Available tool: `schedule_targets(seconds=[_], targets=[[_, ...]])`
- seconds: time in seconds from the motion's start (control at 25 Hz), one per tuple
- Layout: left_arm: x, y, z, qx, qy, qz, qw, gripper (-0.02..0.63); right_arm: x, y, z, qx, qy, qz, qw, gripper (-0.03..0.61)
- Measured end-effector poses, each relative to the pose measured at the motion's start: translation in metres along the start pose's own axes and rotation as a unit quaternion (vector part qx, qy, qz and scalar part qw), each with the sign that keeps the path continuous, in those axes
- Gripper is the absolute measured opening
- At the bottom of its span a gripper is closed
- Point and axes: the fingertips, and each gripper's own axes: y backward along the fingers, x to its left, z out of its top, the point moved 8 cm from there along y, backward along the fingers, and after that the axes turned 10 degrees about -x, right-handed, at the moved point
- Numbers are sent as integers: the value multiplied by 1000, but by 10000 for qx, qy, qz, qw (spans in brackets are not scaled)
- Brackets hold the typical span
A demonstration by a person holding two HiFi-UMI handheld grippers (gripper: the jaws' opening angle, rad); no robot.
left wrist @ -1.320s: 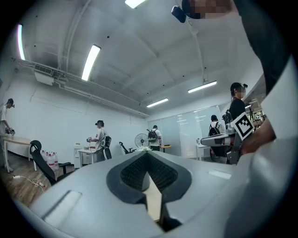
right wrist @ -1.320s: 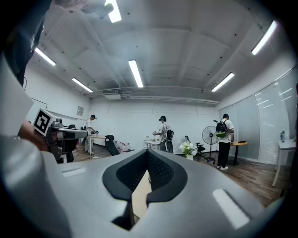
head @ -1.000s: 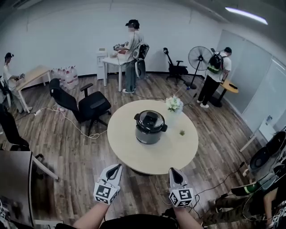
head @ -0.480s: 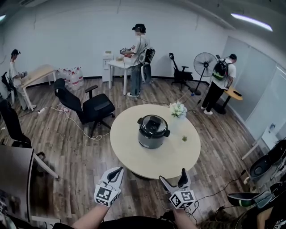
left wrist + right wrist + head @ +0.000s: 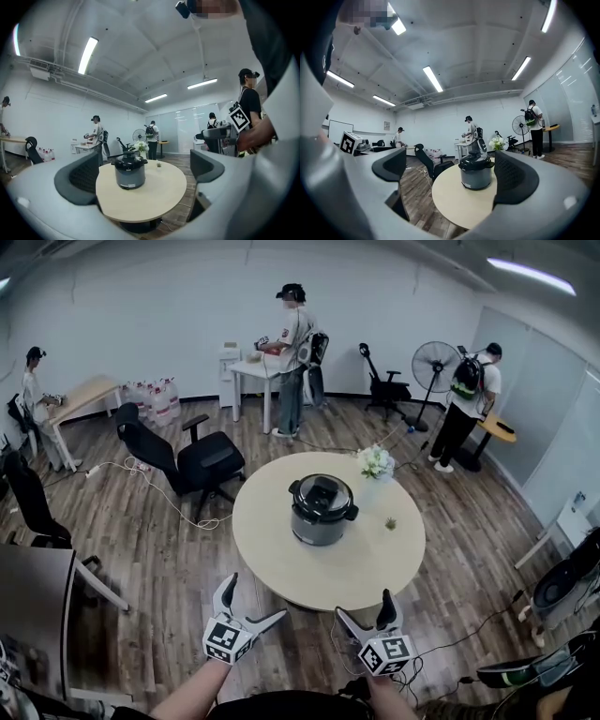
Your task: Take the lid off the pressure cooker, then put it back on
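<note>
Grey pressure cooker (image 5: 322, 510) wears its lid (image 5: 322, 494), label (image 5: 128, 186) unreadable; left tongs (image 5: 255, 598) opening empty, right tongs (image 5: 364, 606) wide, empty.

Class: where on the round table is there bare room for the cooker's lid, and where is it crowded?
Bare: the near strip between the pressure cooker and the table's front rim, and its left side. Crowded: far right, by the flowers and small plant.

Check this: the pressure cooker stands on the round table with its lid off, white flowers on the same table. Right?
No: the lid is on the pressure cooker, as the head view shows. It does stand on the round table, with the white flowers.
</note>
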Motion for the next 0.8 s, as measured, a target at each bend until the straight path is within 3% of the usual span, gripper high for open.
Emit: schedule_targets(seconds=[0.16, 0.52, 0.8], targets=[[-10, -12, -4, 42, 191, -27, 9998, 588, -14, 6, 1, -72, -47, 27, 10000, 595], [-41, -28, -16, 193, 32, 61, 9998, 588, -48, 14, -5, -184, -164, 349, 9991, 594], [-38, -59, -32, 416, 57, 13, 9991, 588, -75, -5, -9, -236, -298, 350, 9987, 594]])
